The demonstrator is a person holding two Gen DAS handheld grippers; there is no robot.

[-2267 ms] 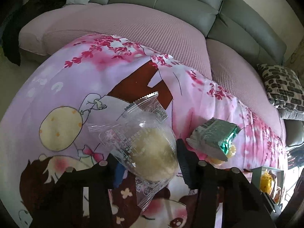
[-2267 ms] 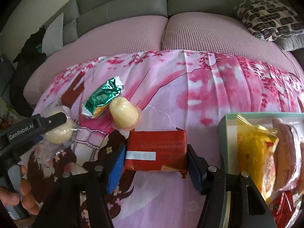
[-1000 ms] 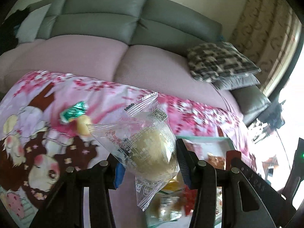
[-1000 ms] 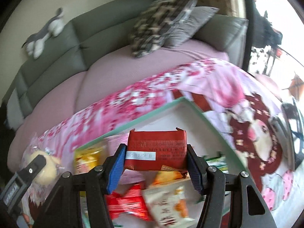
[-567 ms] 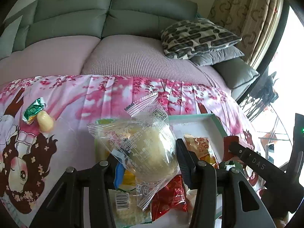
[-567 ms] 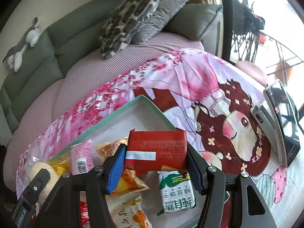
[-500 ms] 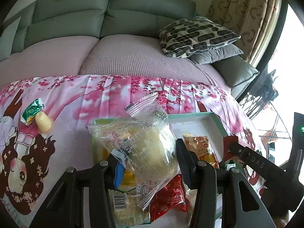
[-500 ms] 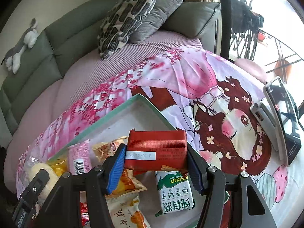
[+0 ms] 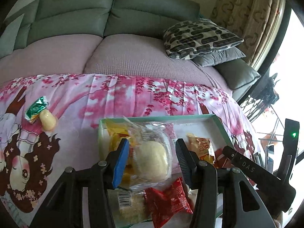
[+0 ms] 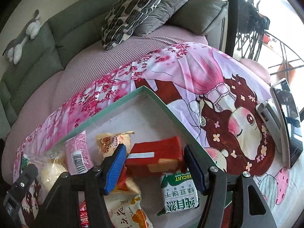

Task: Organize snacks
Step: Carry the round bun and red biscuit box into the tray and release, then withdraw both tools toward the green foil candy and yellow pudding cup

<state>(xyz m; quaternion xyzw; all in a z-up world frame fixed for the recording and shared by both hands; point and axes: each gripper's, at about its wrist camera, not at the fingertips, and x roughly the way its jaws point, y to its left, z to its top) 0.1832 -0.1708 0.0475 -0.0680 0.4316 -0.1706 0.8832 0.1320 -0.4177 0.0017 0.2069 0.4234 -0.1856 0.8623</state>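
Note:
A green-rimmed tray (image 9: 218, 122) (image 10: 165, 104) on the pink cartoon blanket holds several snack packs. My left gripper (image 9: 150, 161) is open above it; a clear-wrapped pale bun (image 9: 150, 160) lies loose between its spread fingers, on the other packs. My right gripper (image 10: 154, 163) is open too; a red snack pack (image 10: 155, 152) lies tilted in the tray between its fingers. The bun also shows at the left of the right wrist view (image 10: 50, 172). A green foil snack (image 9: 35, 109) and a pale jelly cup (image 9: 47, 121) lie on the blanket left of the tray.
A green biscuit pack (image 10: 179, 193), an orange pack (image 9: 201, 148) and a red pack (image 9: 167, 201) lie in the tray. A phone on a stand (image 10: 286, 119) sits on the blanket at right. Sofa cushions (image 9: 201, 38) lie behind.
Both grippers have opened over the tray. The bun has dropped from the left one and the red pack from the right one onto the snacks in the tray.

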